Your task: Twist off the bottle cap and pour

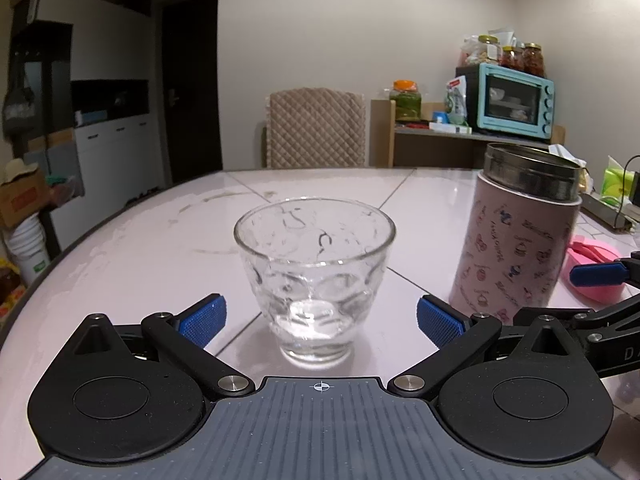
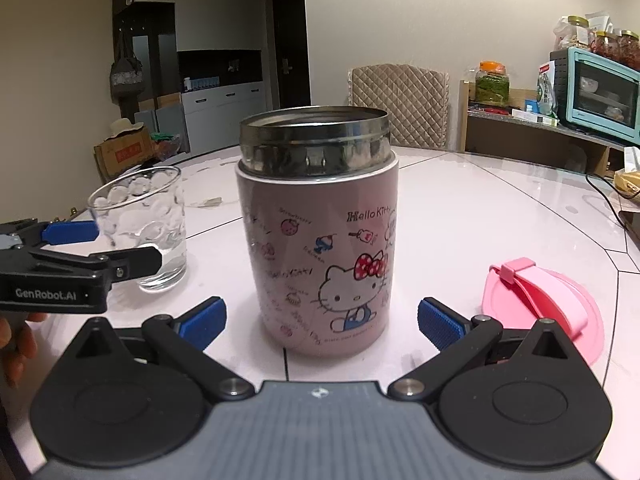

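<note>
A pink Hello Kitty bottle (image 2: 320, 248) with a bare steel mouth stands upright on the table, uncapped; it also shows in the left wrist view (image 1: 520, 236). Its pink cap (image 2: 548, 304) lies flat on the table to the right, also in the left wrist view (image 1: 592, 264). A clear glass (image 1: 314, 276) holds a little water, also in the right wrist view (image 2: 142, 228). My left gripper (image 1: 320, 318) is open, its pads either side of the glass, not touching. My right gripper (image 2: 322, 320) is open around the bottle's base, not touching.
The round white table (image 1: 160, 248) has a padded chair (image 1: 316, 128) behind it. A shelf with a teal oven (image 1: 516, 100) and jars stands at the back right. Cables and boxes lie at the table's right edge (image 2: 616, 200).
</note>
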The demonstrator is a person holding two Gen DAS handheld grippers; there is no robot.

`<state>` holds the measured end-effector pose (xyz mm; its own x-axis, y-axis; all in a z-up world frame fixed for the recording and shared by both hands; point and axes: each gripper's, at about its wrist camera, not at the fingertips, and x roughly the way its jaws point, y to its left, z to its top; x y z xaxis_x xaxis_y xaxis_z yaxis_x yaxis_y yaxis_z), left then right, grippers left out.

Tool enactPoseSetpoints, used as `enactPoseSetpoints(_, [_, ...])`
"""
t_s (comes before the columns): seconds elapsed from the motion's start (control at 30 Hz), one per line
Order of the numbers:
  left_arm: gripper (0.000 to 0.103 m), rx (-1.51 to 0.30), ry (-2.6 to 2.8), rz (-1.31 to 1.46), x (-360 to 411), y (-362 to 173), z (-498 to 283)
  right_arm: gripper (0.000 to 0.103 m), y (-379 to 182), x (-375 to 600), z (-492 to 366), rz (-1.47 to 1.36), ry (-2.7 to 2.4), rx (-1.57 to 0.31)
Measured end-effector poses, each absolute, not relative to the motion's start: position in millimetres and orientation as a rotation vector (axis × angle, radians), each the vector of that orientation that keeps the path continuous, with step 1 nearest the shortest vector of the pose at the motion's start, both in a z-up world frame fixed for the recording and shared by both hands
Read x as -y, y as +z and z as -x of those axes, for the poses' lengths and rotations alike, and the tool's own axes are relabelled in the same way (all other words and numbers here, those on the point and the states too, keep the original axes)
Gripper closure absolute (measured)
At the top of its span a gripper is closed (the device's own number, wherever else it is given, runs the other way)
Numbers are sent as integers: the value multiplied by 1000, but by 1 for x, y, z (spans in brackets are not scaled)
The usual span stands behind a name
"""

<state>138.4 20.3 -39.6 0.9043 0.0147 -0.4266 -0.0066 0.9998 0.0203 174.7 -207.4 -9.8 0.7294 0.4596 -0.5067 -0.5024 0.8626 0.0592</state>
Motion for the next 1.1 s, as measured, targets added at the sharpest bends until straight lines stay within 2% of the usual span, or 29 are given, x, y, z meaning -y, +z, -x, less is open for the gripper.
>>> enactPoseSetpoints(0.6, [0,-433,17,-4,-4,-32,-99,0,0,242,-141,-59,490,-550])
enactPoseSetpoints(1.1, [0,-420,42,10,15,-21,-61,0,13,261,-99,-73,470,-511])
